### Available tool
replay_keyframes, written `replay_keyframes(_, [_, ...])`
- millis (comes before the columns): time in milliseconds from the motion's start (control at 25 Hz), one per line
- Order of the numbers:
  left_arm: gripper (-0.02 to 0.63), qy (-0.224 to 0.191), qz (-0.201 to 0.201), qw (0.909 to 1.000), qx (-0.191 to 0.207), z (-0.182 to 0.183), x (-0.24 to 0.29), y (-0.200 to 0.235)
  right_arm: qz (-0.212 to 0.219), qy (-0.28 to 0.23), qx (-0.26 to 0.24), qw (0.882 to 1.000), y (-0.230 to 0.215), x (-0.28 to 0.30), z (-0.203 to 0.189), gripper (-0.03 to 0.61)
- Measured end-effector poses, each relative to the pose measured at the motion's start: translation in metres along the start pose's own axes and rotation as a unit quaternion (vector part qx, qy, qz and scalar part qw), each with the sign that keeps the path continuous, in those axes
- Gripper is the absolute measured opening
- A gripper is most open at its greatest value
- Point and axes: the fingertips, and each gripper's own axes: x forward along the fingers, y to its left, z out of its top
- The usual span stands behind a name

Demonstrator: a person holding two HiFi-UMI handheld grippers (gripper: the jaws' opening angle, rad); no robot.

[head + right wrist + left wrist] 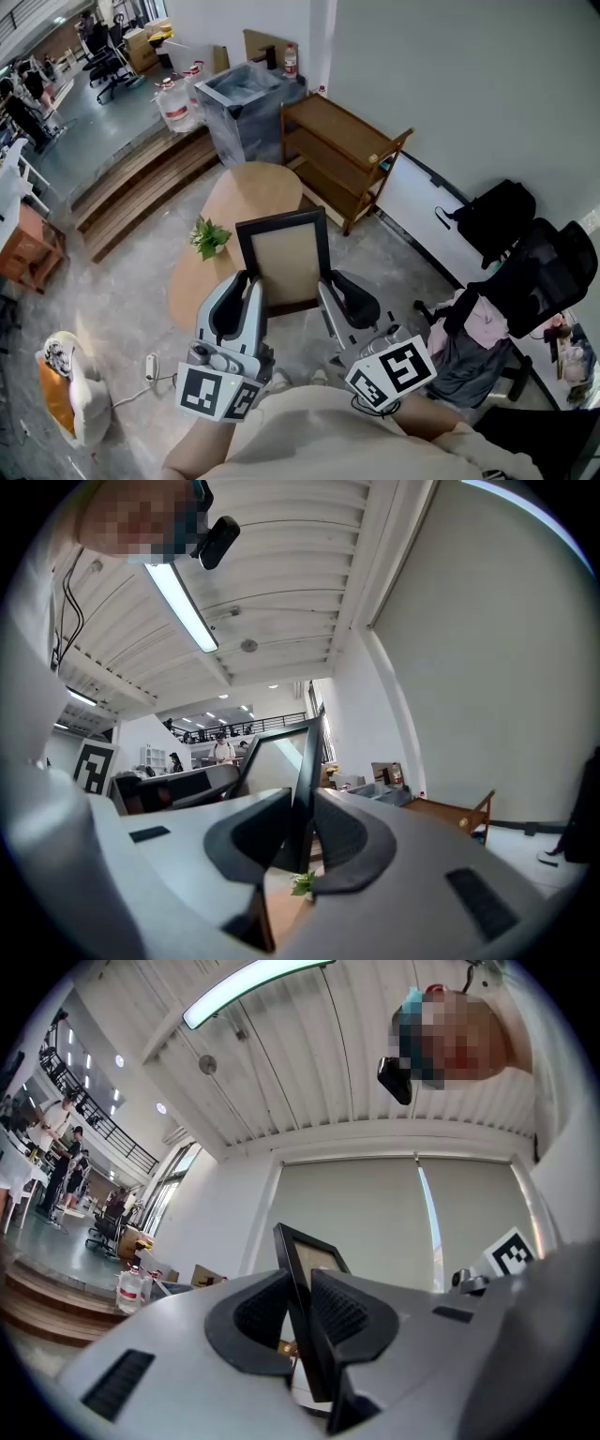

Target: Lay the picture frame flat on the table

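Two tools share the load. The left tool (251, 298) is clamped on the left edge of the black-edged rectangular picture frame with a tan panel (284, 255), and the right tool (327, 298) is clamped on its right edge. Both gripper views show this, with the dark moulding (302, 1269) pinched between the ribbed pads and no gap showing. The frame is in the air with its panel facing the person. It hangs over the near edge of the light wooden bench with a rounded top (248, 192), and it appears to be clear of the surface.

To do this step well, I would tip the top edge away and bring both tools down at the same rate, so the frame stays level from side to side and does not twist in the grip. The small green potted plant (208, 236) stands close to the bench's left edge, just beside the frame's lower left corner. The landing spot should therefore sit toward the middle or the right edge. Because each tool holds the frame across its thickness, the lower jaw will likely reach the wood before the frame does. It seems wise to rest one long edge first, then open the tools one at a time. Letting go early risks a slap against the top or a slide off the near edge.

No readable writing shows. The marker cubes (220, 392) carry only black-and-white square patterns. The labels on the clear water jugs (176, 101) and on the red-banded bottle (291, 59) are too small to make out.
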Motion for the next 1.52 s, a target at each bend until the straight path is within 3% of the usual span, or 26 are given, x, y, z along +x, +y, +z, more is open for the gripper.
replay_keyframes(440, [0.072,-0.004,0.01,0.9999,0.004,-0.018,0.012,-0.041,0.008,-0.008,0.01,1.0,-0.035,-0.03,-0.003,0.057])
replay_keyframes(760, [0.072,0.0,0.015,0.9999,0.001,-0.032,0.022,-0.045,0.007,-0.005,0.018,1.0,-0.053,-0.026,-0.012,0.055])
replay_keyframes(1520, [0.072,0.018,0.027,0.9989,-0.032,-0.069,0.112,0.051,0.0,0.033,0.031,0.999,-0.112,0.093,-0.043,0.055])
